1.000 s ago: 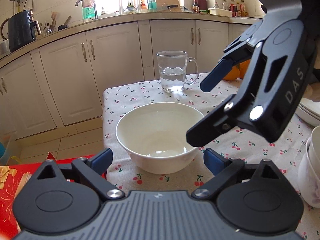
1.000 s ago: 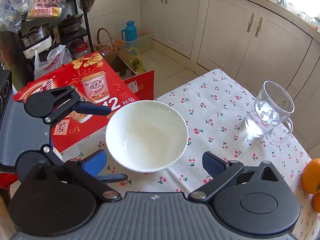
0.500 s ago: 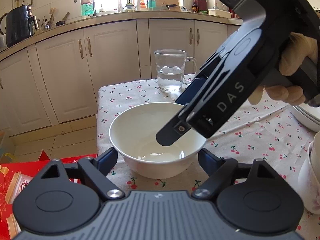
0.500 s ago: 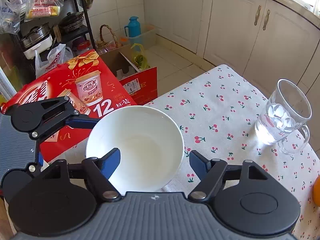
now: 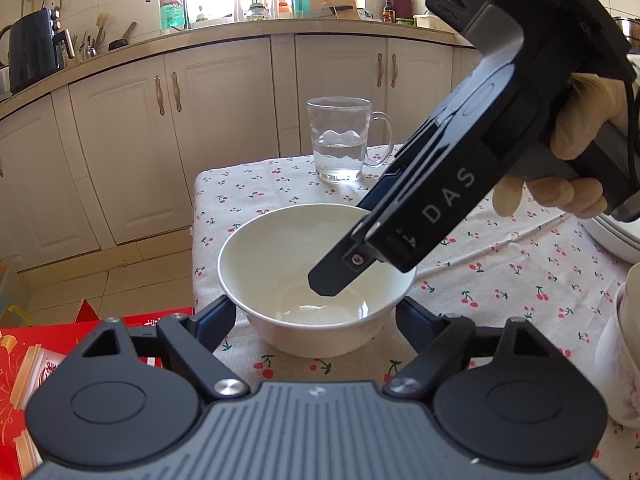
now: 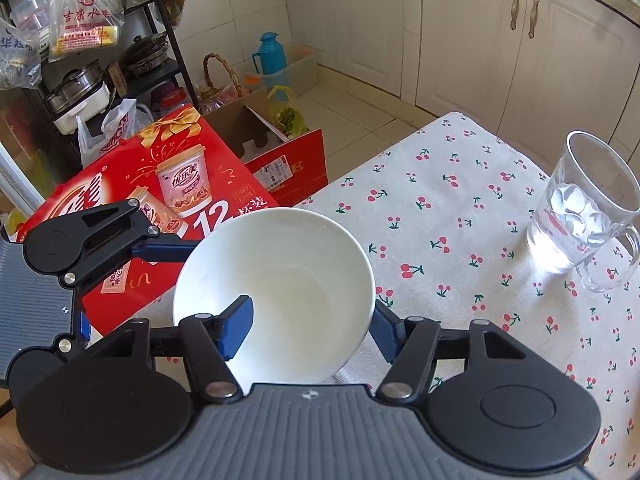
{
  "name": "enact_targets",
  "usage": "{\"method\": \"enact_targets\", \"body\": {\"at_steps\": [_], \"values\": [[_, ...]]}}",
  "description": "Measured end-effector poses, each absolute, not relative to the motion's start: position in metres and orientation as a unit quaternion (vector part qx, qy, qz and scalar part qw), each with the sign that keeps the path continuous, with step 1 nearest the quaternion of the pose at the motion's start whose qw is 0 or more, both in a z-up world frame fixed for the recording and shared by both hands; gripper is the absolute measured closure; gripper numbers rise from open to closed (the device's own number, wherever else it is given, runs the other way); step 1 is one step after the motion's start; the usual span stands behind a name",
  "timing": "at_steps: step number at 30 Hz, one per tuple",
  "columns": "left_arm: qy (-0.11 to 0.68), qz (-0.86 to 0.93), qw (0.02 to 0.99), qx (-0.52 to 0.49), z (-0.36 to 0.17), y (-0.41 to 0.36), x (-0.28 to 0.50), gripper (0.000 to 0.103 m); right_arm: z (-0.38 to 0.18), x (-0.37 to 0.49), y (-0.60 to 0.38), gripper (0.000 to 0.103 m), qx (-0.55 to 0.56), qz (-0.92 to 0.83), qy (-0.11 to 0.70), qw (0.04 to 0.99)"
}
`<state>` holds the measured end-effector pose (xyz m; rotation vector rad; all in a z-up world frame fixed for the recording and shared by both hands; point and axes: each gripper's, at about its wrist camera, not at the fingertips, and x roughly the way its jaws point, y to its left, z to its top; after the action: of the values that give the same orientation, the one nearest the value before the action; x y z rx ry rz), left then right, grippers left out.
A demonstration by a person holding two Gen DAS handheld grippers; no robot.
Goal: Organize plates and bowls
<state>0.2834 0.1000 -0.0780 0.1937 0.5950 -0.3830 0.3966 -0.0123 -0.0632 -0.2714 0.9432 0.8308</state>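
The white bowl (image 5: 316,280) is sitting near the corner of the table (image 5: 520,264), on the cherry-print cloth, w/ both tools working it at once. The left tool (image 5: 316,314) is standing apart, its fingers flanking the bowl's outer wall low down – not clearly pressing, so I'm reading it as bracketing, not clamping. The right tool (image 6: 308,334) has just been closing w/ the bowl's rim between its jaws: one blue pad (image 6: 236,328) is lying inside the bowl, the other is outside under the rim, and whether both are biting yet I can't tell. Risks from here: a one-sided rim pinch on smooth ceramic is likely slipping or tipping the bowl on lift – and w/ the table edge just beside it, a skid is sending it toward the red carton (image 6: 132,200) on the floor. The glass mug (image 6: 580,216) w/ water is standing well apart, so probably safe.
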Motion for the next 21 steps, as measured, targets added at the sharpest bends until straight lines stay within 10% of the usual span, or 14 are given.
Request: {"method": "enact_targets", "body": {"at_steps": [21], "values": [[0.299,-0.201,0.927,0.102,-0.047,0.084,0.232,0.017,-0.028,0.341,-0.037,0.034,-0.113,0.405,0.426,0.801]]}}
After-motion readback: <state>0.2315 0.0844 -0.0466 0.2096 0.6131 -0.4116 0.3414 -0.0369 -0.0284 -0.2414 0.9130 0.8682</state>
